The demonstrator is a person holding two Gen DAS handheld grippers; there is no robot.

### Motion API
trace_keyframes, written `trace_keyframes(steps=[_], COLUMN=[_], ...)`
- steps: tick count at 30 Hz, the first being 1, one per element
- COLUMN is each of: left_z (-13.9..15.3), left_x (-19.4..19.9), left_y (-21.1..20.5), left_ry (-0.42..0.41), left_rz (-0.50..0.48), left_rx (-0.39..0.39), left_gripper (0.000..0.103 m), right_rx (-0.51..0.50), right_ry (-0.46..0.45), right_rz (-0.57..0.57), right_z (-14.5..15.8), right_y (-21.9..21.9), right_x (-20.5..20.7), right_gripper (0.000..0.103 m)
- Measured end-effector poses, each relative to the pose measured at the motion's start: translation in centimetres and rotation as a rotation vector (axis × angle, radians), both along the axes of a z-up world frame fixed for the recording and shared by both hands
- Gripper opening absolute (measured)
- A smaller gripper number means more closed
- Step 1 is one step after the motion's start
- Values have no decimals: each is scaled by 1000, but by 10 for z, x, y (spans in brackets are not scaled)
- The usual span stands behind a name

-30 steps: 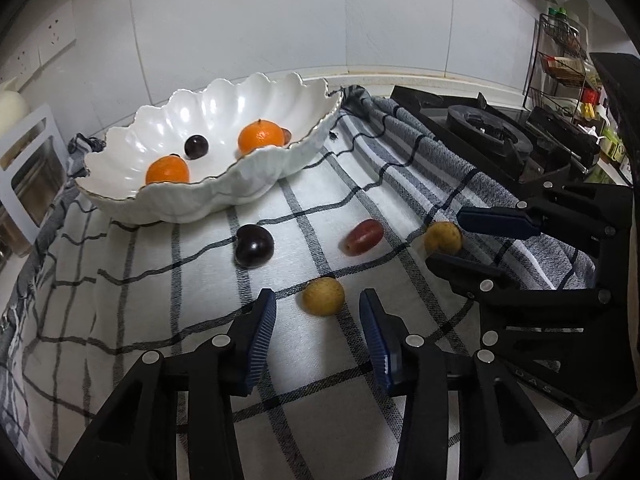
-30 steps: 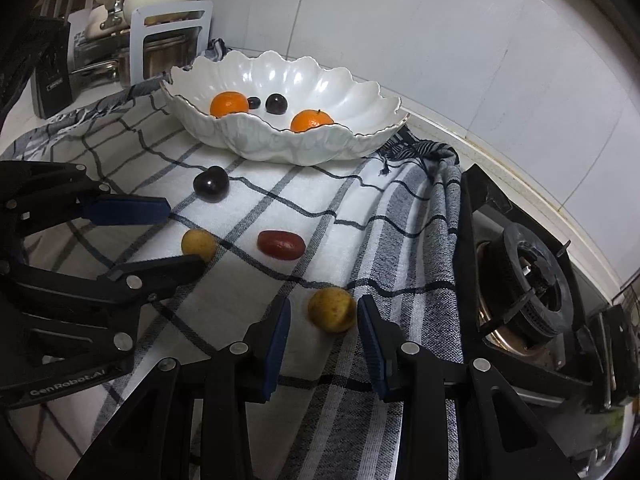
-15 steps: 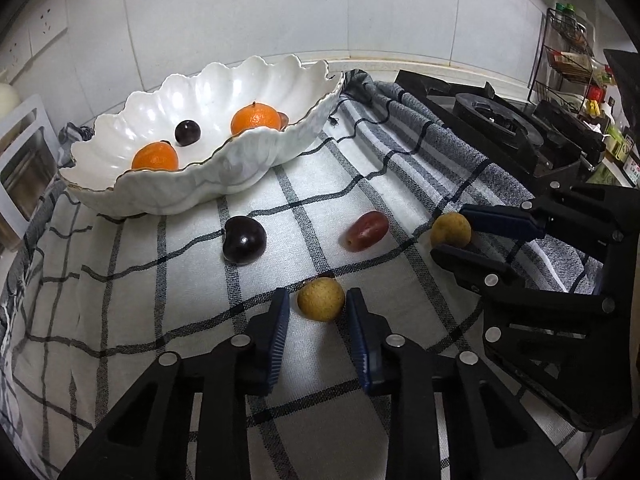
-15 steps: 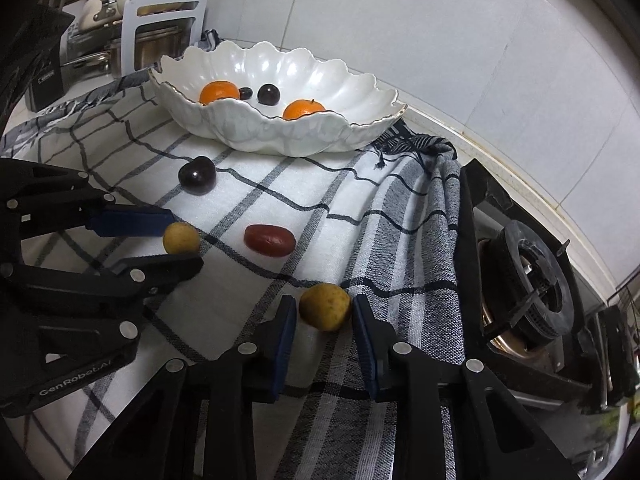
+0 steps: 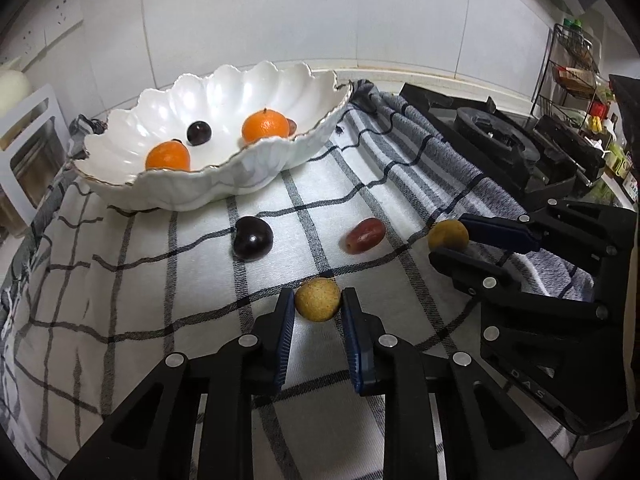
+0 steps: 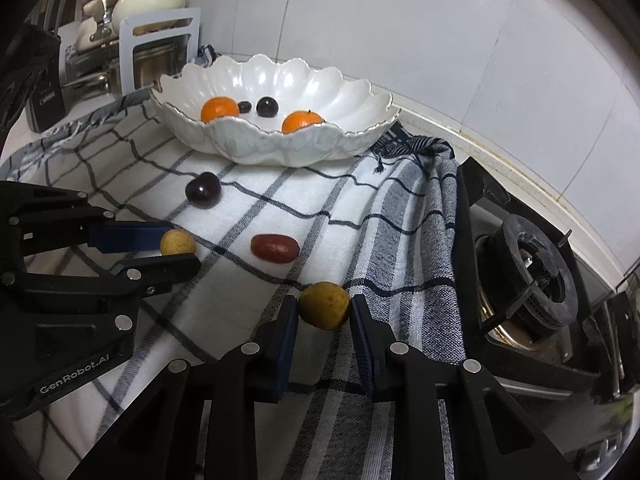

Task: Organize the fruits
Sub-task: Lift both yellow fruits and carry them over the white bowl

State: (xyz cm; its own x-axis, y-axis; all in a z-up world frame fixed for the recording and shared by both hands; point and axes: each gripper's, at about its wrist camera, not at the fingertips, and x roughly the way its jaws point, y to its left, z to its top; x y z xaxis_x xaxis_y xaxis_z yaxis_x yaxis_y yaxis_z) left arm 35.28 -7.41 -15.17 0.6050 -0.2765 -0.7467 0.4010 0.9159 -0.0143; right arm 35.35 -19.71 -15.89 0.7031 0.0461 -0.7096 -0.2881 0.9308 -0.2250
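**Both grippers closing on the two yellow fruits**

The step in hand looks like a double pick-up; the left hand-held gripper (image 5: 318, 307), low centre of its own view, has its jaws narrowed about a yellow fruit (image 5: 318, 300), pads at its sides or just touching, I cannot tell which; the right hand-held gripper (image 6: 325, 310) stands the same way about the other yellow fruit (image 6: 325, 305); both fruits rest on the checked cloth (image 5: 140, 280) over the desk; next comes a firm squeeze, a lift, then a carry to the white bowl (image 5: 208, 184) at upper left, which holds two oranges and dark fruit; a dark plum (image 5: 253, 238) and a red fruit (image 5: 365, 235) lie between; the stove (image 6: 532, 280) bounds the right
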Motion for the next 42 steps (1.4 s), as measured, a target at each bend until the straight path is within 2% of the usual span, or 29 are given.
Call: trace_keyframes(steps=[17,30,42], left_z=[40,88,121], left_x=[-28,-44,-28], left_y=[23,43,63], left_ry=[-81,-216,-288], left_rz=[74,122,169], left_rx=[-28,-46,-61], left_gripper=[24,24,24], right_rx=[53,118,176], right_ry=[-115,-216,-274], right_rz=[-35,-34,-30], right_z=[44,84,112], right_y=[5,16,26], right_x=[-24,-35,-19], right_gripper=[28,28,28])
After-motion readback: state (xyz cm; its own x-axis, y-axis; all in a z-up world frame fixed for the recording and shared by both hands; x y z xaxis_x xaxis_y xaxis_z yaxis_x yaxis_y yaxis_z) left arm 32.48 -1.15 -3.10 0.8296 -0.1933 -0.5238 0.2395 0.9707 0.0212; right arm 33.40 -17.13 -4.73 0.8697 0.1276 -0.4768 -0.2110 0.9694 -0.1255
